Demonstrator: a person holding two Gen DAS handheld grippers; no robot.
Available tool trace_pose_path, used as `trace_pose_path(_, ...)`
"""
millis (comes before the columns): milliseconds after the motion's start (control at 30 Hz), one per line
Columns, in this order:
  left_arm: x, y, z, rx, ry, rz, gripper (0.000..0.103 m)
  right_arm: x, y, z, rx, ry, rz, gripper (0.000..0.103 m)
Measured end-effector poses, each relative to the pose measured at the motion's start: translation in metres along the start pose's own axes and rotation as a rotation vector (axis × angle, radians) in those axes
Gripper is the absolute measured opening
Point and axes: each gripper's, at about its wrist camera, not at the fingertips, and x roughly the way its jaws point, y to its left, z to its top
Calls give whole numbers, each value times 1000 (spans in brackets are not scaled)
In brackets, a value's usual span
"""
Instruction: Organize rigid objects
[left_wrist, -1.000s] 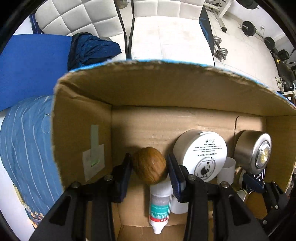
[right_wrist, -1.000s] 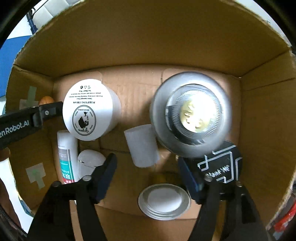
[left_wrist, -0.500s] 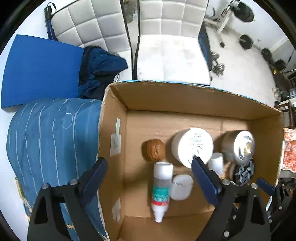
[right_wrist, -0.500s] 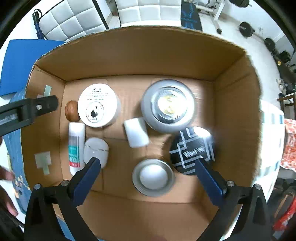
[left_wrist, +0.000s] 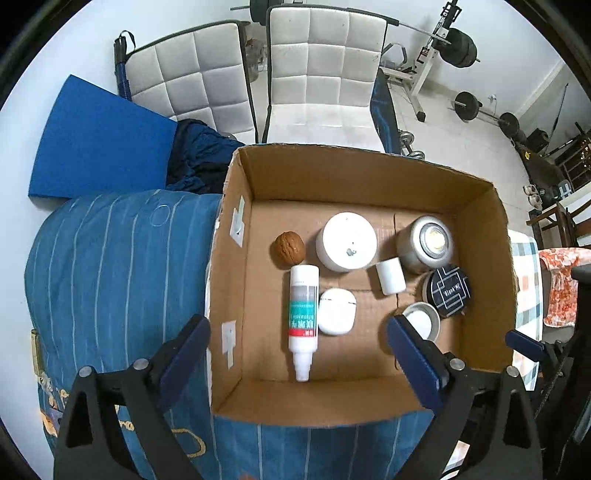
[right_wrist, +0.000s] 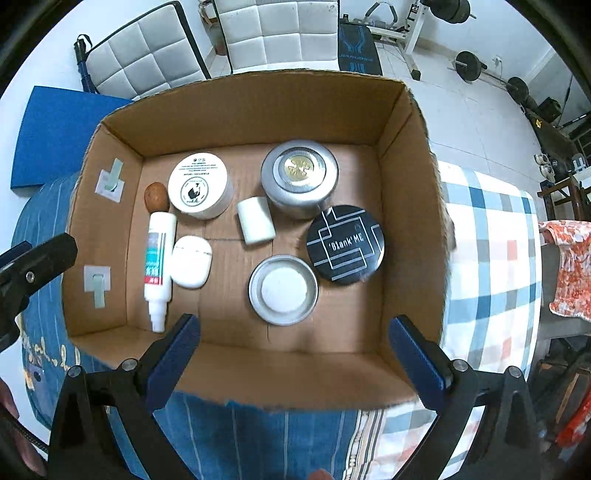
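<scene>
An open cardboard box (left_wrist: 369, 170) (right_wrist: 258, 107) holds a brown walnut (left_wrist: 289, 249) (right_wrist: 156, 196), a white cream jar (left_wrist: 346, 242) (right_wrist: 198, 184), a white spray bottle lying flat (left_wrist: 303, 317) (right_wrist: 159, 266), a white earbud case (left_wrist: 337, 312) (right_wrist: 190, 261), a small white cylinder (left_wrist: 390, 276) (right_wrist: 255, 220), a silver puck light (left_wrist: 424, 244) (right_wrist: 300, 178), a black round tin (left_wrist: 447, 291) (right_wrist: 345, 244) and a silver lid (left_wrist: 422, 320) (right_wrist: 283, 290). My left gripper (left_wrist: 299, 358) and right gripper (right_wrist: 293, 350) are both open and empty, held above the box's near edge.
The box sits on a blue striped cover (left_wrist: 110, 277) beside a checked cloth (right_wrist: 487, 258). Two white quilted chairs (left_wrist: 321, 74), a blue mat (left_wrist: 99, 147) and dark clothing (left_wrist: 199, 158) lie behind. Gym weights (left_wrist: 469, 105) stand far right.
My left gripper let go of the walnut, which now lies in the box. Both grippers opened wide and pulled back up out of the box.
</scene>
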Motion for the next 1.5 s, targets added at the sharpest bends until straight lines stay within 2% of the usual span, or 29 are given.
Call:
trace_pose_path(167,-33,-2,-14,-9,-60,-10,98,-31,-3,-19,-3,-44,7,103)
trace_pose_path(300,-81,-7,-35,-3,-143,-15,98,-70,-11,-40,2,-101,18,103)
trace_pose_path(600,-189,-18,-101,25,-293,-10,98,-193,-29,-118,4,-254,67,103)
trace_pose_path(833,-253,-24,-135,14,-394,-32,98,-271,-32,-170,1,-350,88,103)
trace_pose_path(1000,-282,-31,-154,46,-410,-30,98,-315,-33,-201,-3,-419,96,103)
trace_pose_path(1167,-300,-32,-168,54,-428,-15,98,-337,-29,-220,-28,-430,94,103)
trace_pose_path(1500,-301,-29,-174,13,-430,-5,98,-342,-29,-224,-24,-428,65,103)
